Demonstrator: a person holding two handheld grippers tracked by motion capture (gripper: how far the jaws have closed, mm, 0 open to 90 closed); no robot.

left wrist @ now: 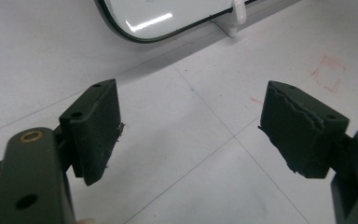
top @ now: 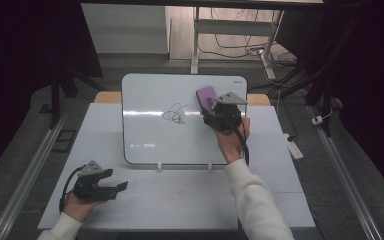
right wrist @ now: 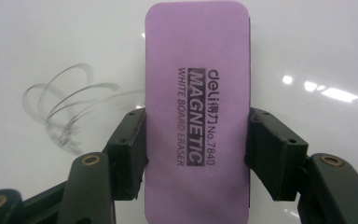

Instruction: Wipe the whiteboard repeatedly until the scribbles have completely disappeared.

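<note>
A purple magnetic whiteboard eraser (right wrist: 196, 116) sits clamped between the jaws of my right gripper (right wrist: 196, 149), which is shut on its long sides. In the high view that right gripper (top: 219, 111) holds the eraser (top: 206, 96) against the upper right of a white whiteboard (top: 145, 135). A black scribble (top: 175, 114) marks the board's middle, just left of the eraser; the scribble (right wrist: 70, 109) also shows left of the jaws. My left gripper (top: 114, 181) rests low over the table at the front left, open, with nothing between its pads (left wrist: 100, 126).
The whiteboard leans on two small white feet (top: 159, 166) on a pale table (top: 190, 200). A faint red mark (left wrist: 328, 74) is on the tabletop. Cables (top: 240, 47) and a desk frame lie on the floor beyond; a power strip (top: 295, 147) lies at the right.
</note>
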